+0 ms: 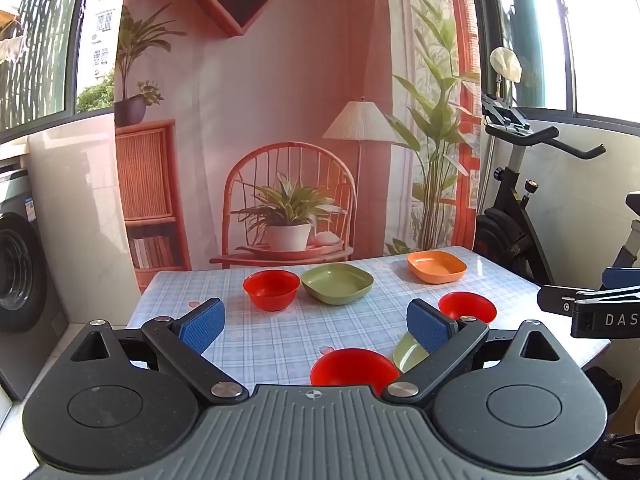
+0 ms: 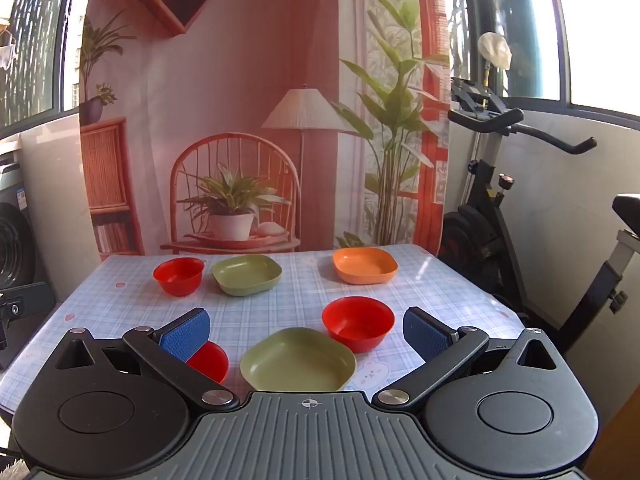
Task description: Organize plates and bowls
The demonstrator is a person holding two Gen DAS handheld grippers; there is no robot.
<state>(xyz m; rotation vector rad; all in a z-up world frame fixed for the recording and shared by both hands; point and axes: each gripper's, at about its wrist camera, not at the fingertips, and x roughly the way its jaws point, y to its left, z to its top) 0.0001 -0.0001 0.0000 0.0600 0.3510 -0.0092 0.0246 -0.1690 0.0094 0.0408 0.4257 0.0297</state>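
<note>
While both grippers hang spread and empty over the checked table (image 2: 440, 280), the near green plate (image 2: 298, 360) lies just ahead of the right gripper (image 2: 306, 334), flanked by two red bowls (image 2: 358, 322). The left gripper (image 1: 316, 322) faces a red bowl (image 1: 348, 366); far-edge dishes stand well apart.

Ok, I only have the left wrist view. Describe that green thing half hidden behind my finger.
Observer: It's a green plate, rounded-square, empty, lying flat on the table.
Operator: Now give me the right gripper's state.
Observer: The right gripper is open wide, holding nothing.
Operator: Check the red bowl my finger cuts off.
Observer: That red bowl is upright and empty, just beyond the plate's right corner.
</note>
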